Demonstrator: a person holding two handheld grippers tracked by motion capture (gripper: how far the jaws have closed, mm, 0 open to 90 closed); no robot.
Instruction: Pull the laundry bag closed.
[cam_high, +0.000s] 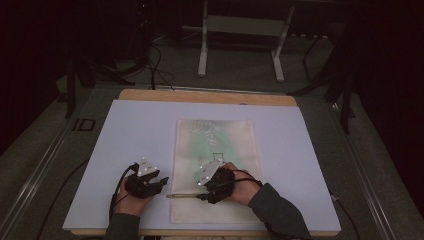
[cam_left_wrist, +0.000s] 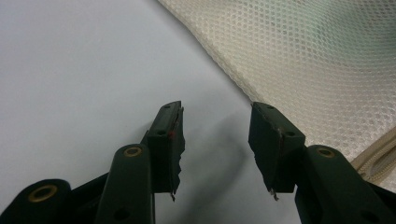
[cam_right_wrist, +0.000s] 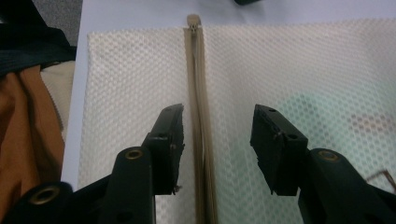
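Down on the pale blue board (cam_high: 130, 135) lies a cream mesh bag (cam_high: 215, 170), sitting just right of centre in the high view, with something green showing through its upper half. A zip (cam_right_wrist: 198, 116) crosses the bag near its lower end; in the right gripper view it runs straight up the middle of the frame, and its end tab (cam_right_wrist: 192, 19) sits at the top centre, at the bag's edge.

Over to the right gripper (cam_high: 212, 187), low and centre in the high view, above the bag's lower part. Its jaws are spread wide, one on each side of the zip, and they hold nothing. The right hand (cam_high: 240, 185) grips it from behind, a dark sleeve (cam_high: 280, 210) trailing to the bottom edge.

Now the left gripper (cam_high: 152, 184), lower left of the bag, over bare board. Its jaws are also wide apart and empty. In the left gripper view the bag's edge slants across the upper right, just beside the right-hand jaw, with a stretch of zip at the far right edge.
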